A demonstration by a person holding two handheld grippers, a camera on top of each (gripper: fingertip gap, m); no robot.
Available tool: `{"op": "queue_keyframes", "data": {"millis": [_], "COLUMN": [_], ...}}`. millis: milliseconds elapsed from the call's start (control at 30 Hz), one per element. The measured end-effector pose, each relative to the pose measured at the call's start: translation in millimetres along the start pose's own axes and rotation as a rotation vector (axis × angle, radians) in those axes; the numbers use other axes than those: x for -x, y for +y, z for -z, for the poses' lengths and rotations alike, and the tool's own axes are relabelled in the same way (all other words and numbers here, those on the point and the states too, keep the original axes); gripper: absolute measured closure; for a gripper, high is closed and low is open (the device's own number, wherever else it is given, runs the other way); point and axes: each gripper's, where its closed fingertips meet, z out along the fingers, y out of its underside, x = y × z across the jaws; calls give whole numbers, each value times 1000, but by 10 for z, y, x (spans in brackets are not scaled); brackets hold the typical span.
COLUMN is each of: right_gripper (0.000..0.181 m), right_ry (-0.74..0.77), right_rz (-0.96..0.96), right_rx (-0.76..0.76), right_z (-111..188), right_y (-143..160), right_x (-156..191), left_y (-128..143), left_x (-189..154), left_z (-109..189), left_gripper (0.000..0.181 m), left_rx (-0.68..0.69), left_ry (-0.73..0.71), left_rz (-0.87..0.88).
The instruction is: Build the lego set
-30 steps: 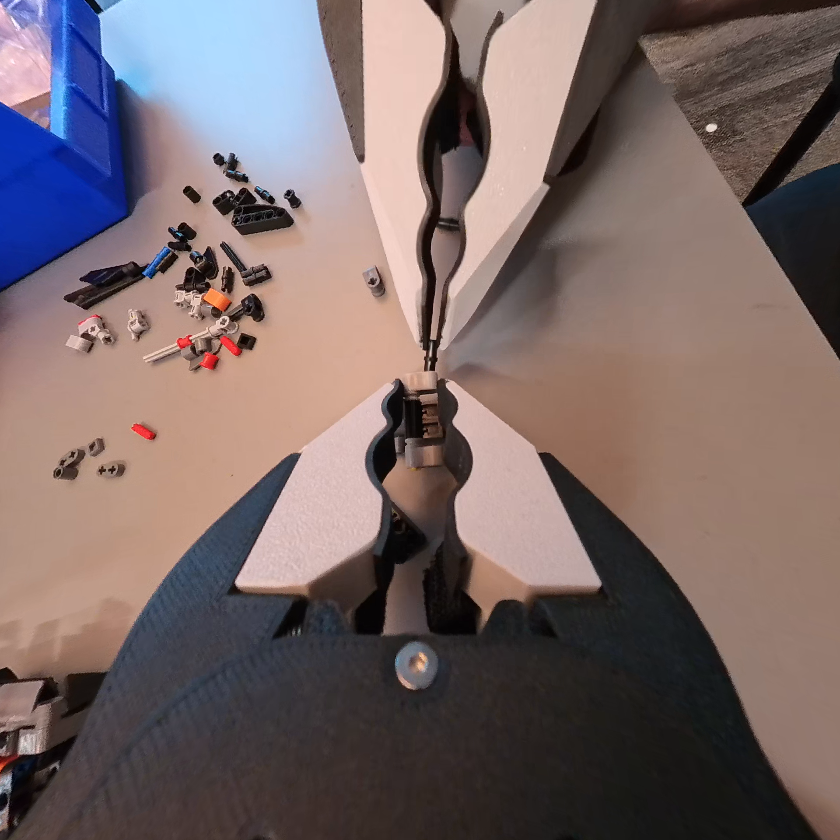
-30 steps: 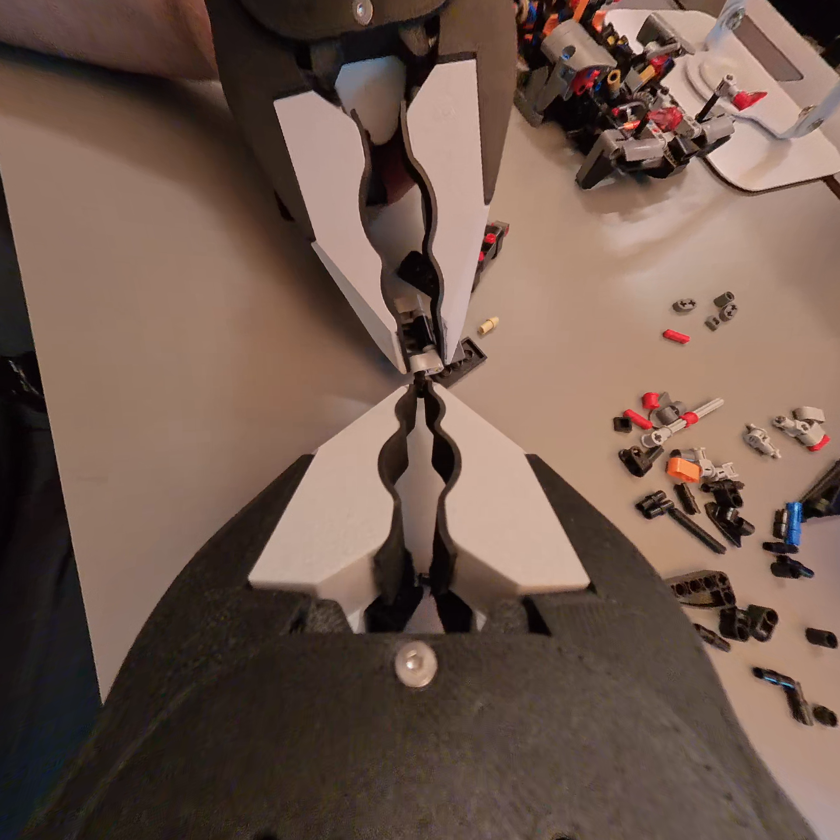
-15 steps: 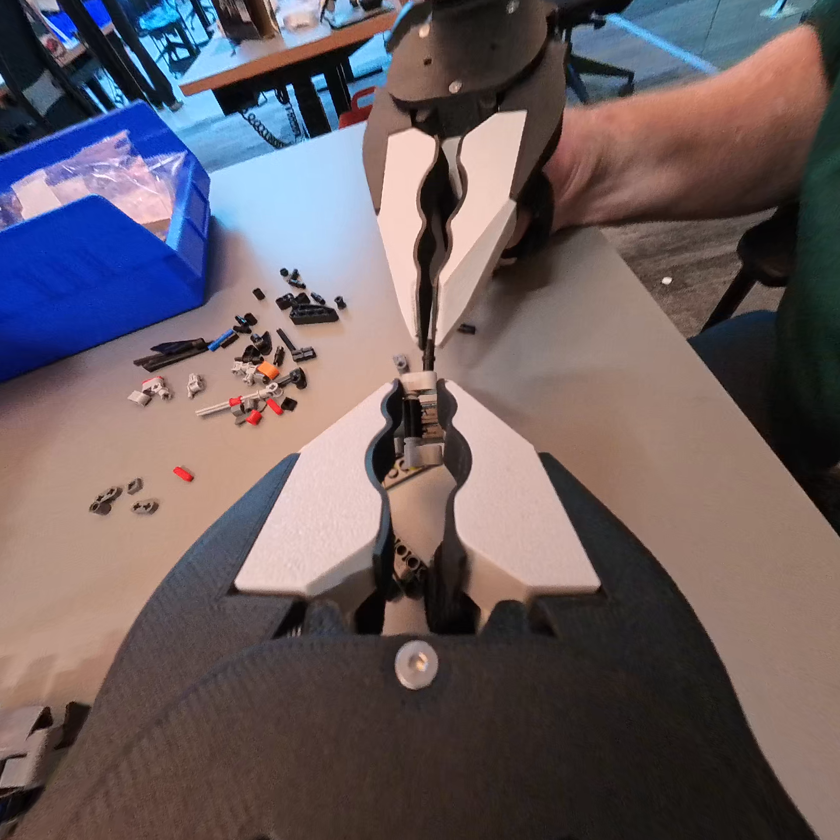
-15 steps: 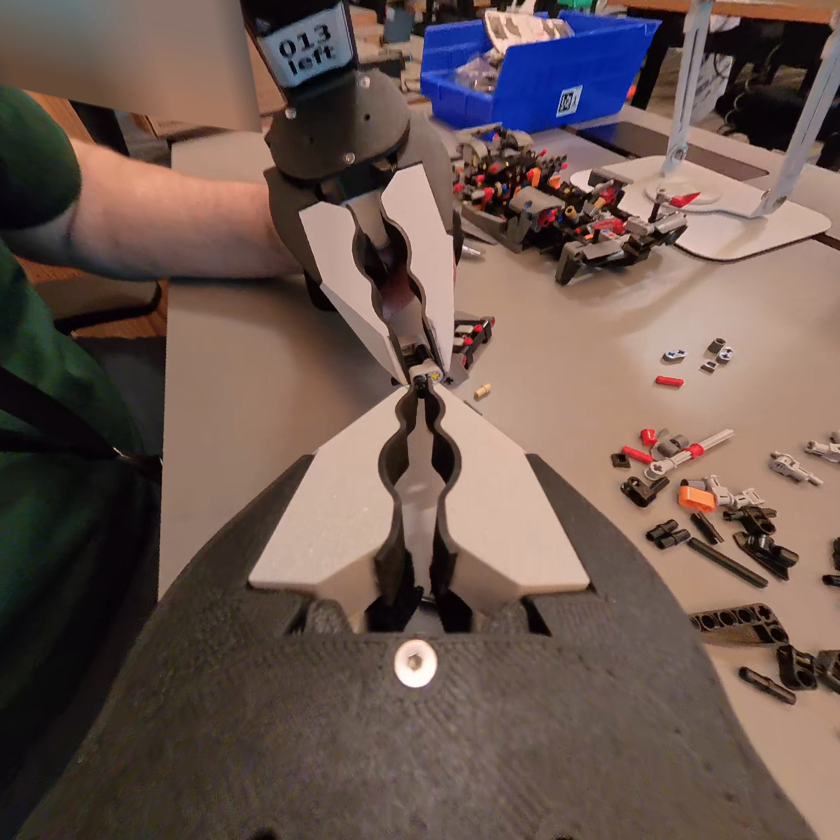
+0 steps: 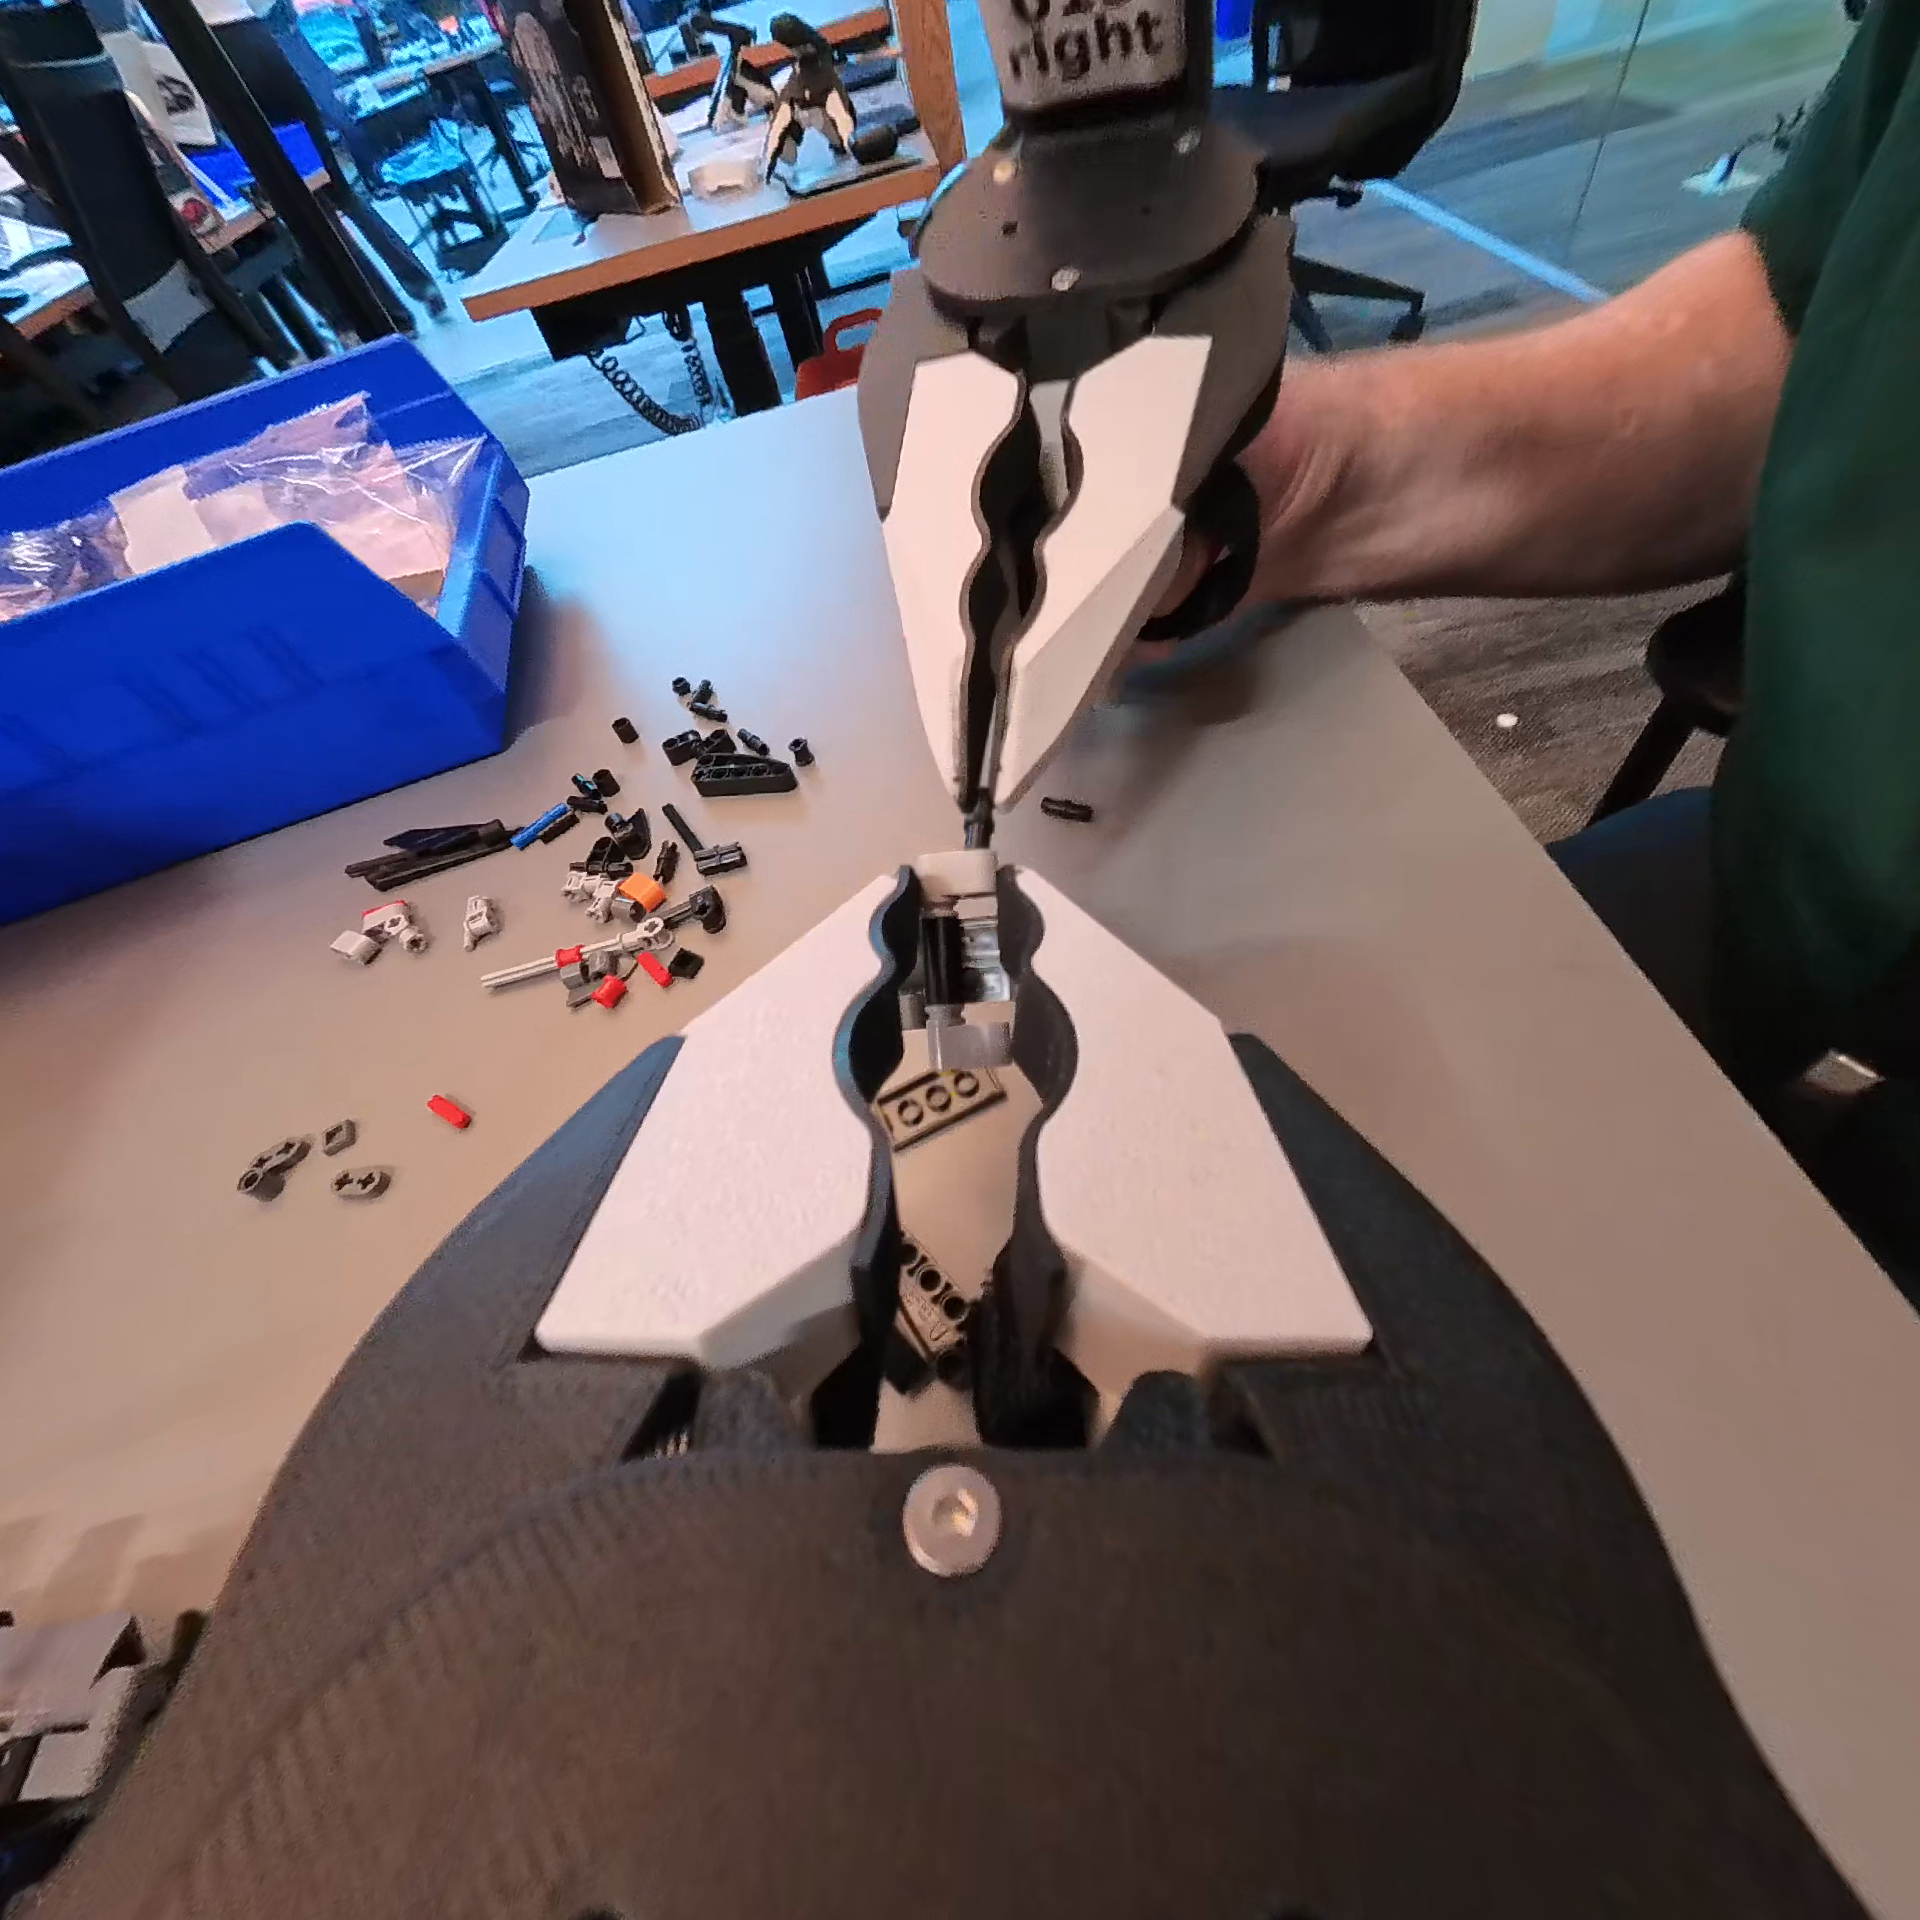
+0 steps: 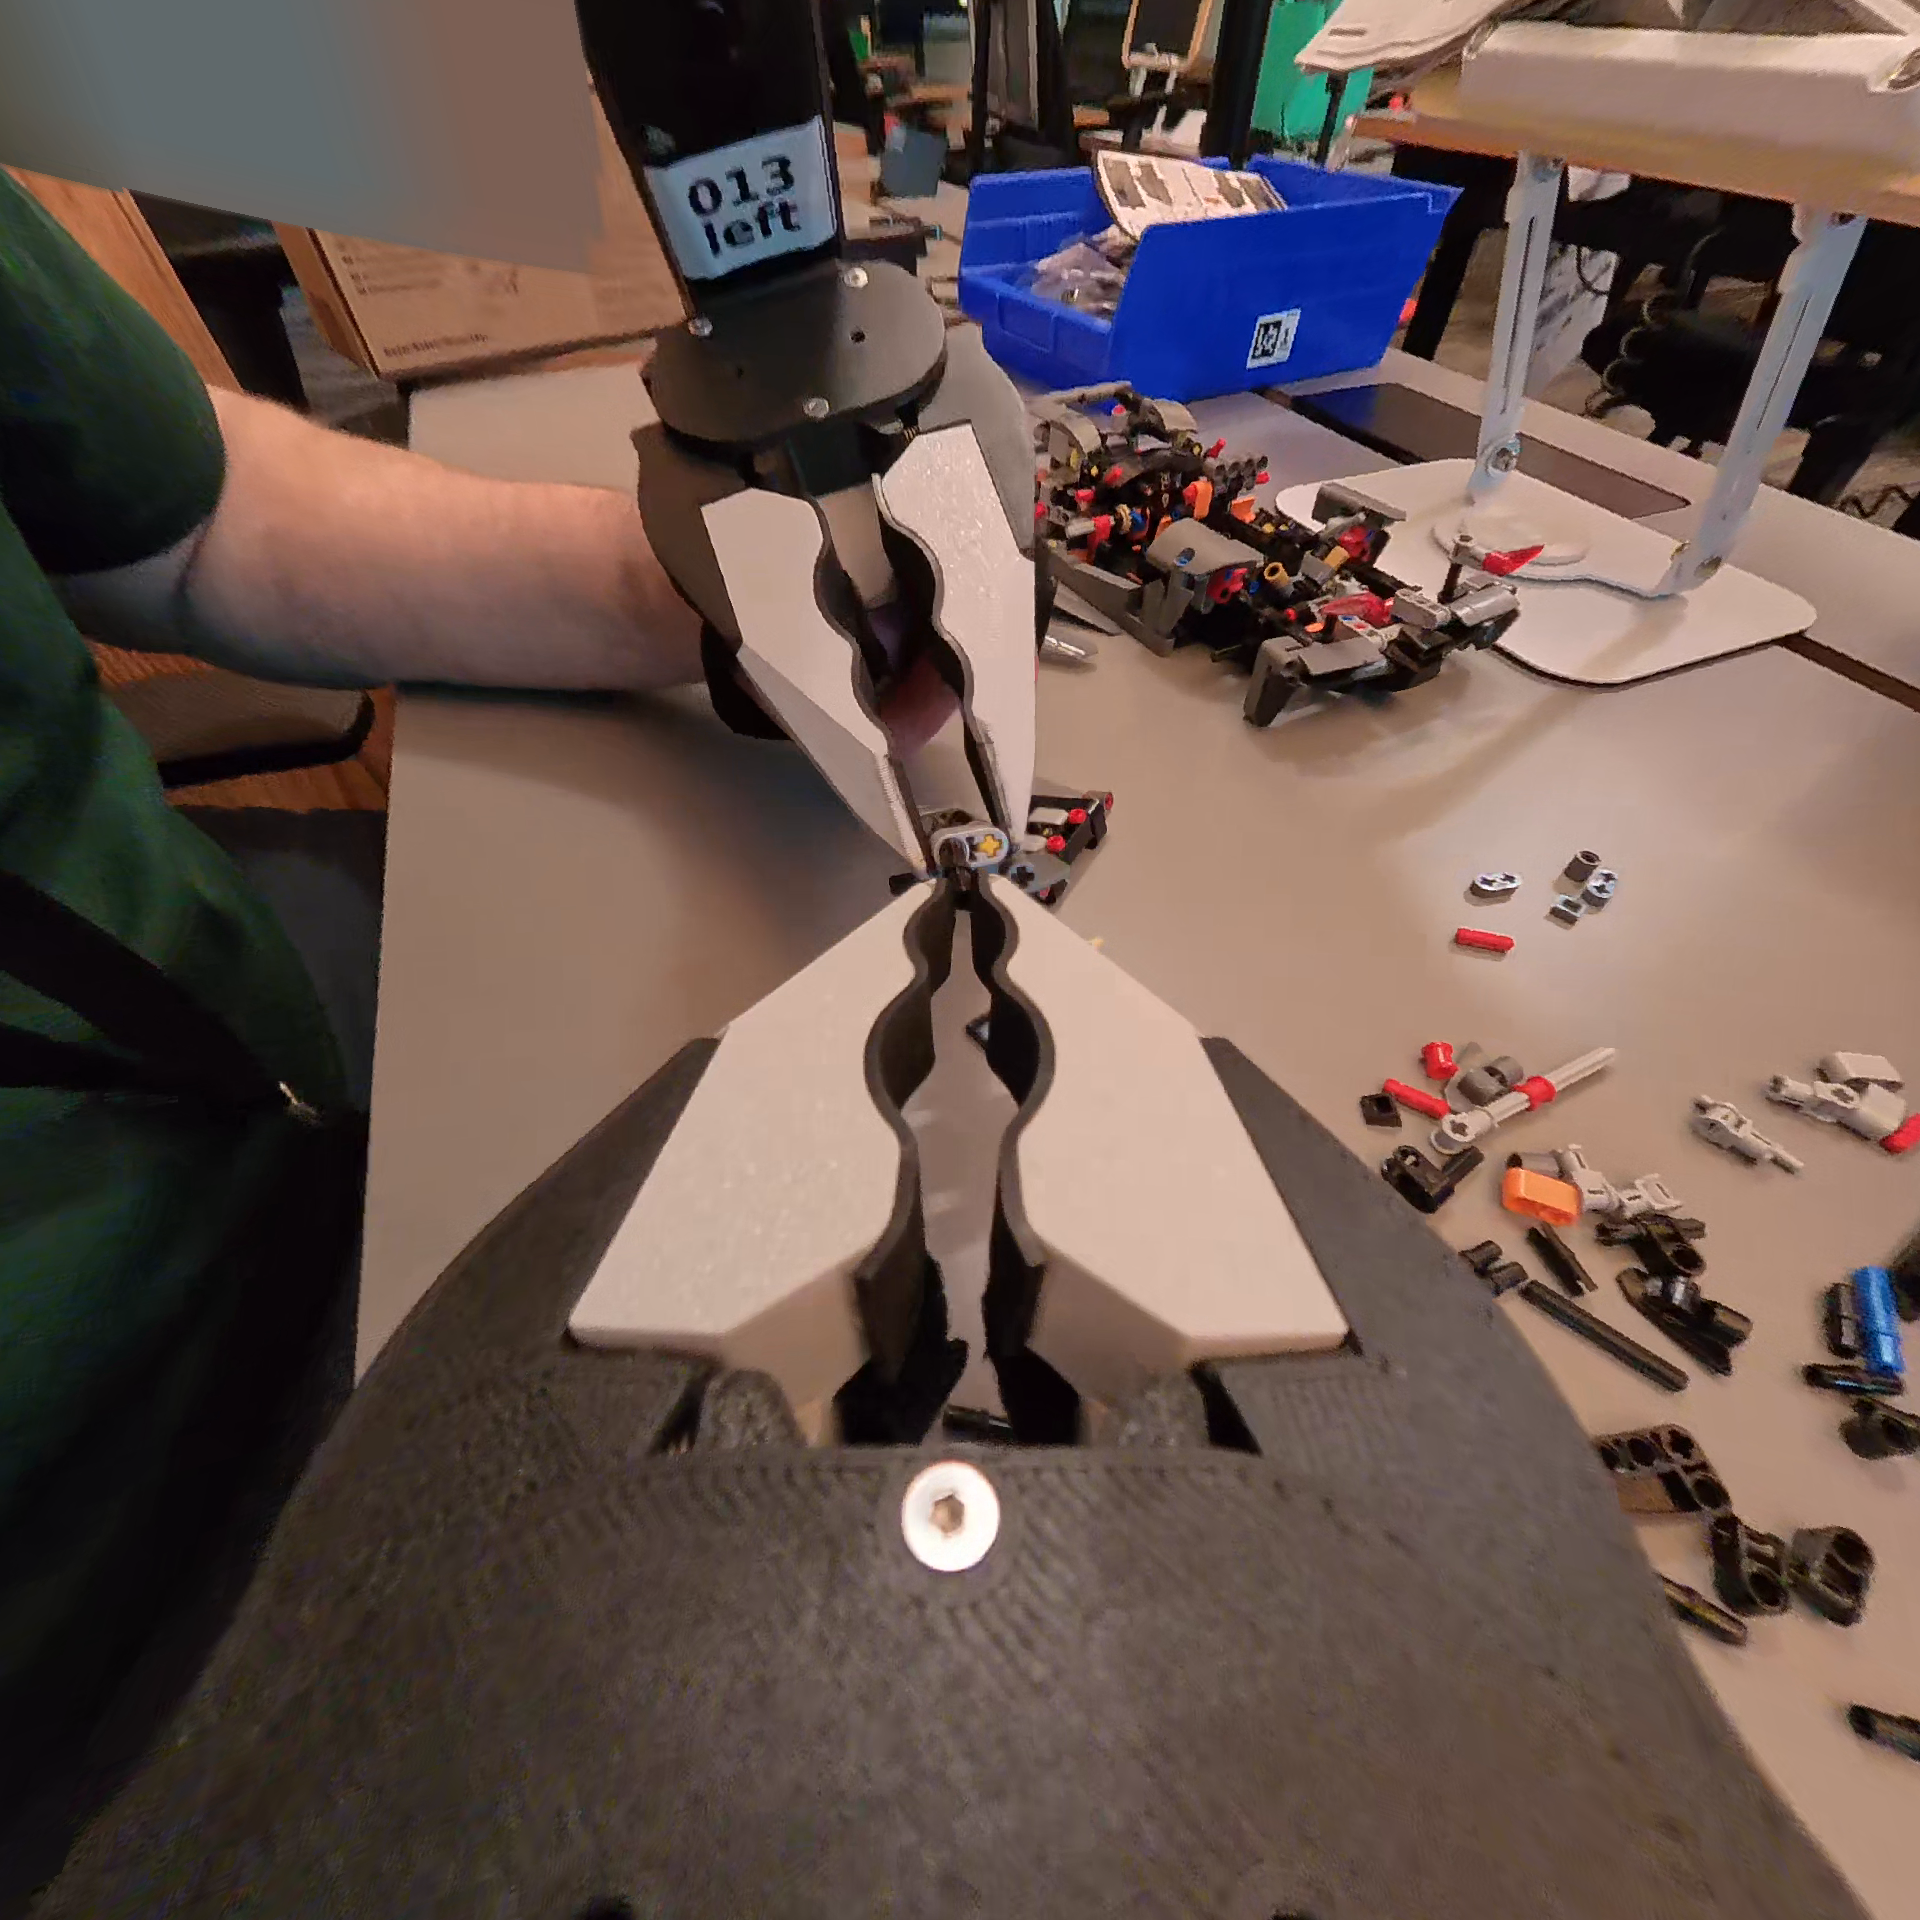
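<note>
While both tools are raised above the pale grey table (image 5: 1299, 1039), the left gripper (image 5: 956, 883) pinches a small grey-and-black lego sub-assembly (image 5: 961, 945) between its white, wavy-edged fingers, which press against the piece's two sides near the tips. Seen from the right wrist view, that same sub-assembly (image 6: 971, 847) shows a light grey end with a yellow cross-shaped axle tip facing the camera. The right gripper (image 6: 961, 894) comes in from the opposite direction, its fingers drawn nearly together around a thin black pin (image 5: 977, 826) that pokes out just past their tips and meets the top end of the held sub-assembly. The two grippers stand almost tip to tip. On the table to the far side of the left gripper lies a scatter of loose black, grey, red and orange lego parts (image 5: 613, 914), with a single small red pin (image 5: 449, 1112) and a few dark grey connectors (image 5: 312, 1169) apart from the pile. A blue plastic bin holding clear bags (image 5: 260, 644) sits beyond them. In the right wrist view, a large partly built dark lego vehicle chassis (image 6: 1247, 561) rests on the table past the left gripper, near a white stand base (image 6: 1610, 603). A person's bare forearm (image 5: 1507, 447) and green sleeve reach in behind the right gripper.
</note>
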Motion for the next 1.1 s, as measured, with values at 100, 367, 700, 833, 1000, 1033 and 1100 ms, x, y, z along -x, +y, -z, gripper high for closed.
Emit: {"op": "queue_keyframes", "data": {"millis": [100,367,700,833,1000,1033,1100], "right_gripper": [180,180,180,180,180,180,180], "right_ry": [23,64,167,177,181,184,184], "right_rz": [64,153,303,328,357,364,374], "right_rx": [59,164,338,364,396,410,428], "right_z": [-10,-44,-71,-79,-77,-79,-87], "right_y": [29,157,293,299,300,313,335], "right_x": [4,-18,-26,-22,-6,-8,-9], "left_y": [41,166,304,319,323,330,352], "left_x": [-8,7,-12,-15,-25,-25,-28], "left_z": [-18,-68,-137,-139,-145,-147,-153], "left_gripper": [169,169,169,169,169,169,169], "left_rx": [31,129,242,254,267,275,290], "left_ry": [-5,-39,-61,-64,-68,-71,-72], "left_rz": [-24,-81,-146,-156,-177,-184,-194]}}
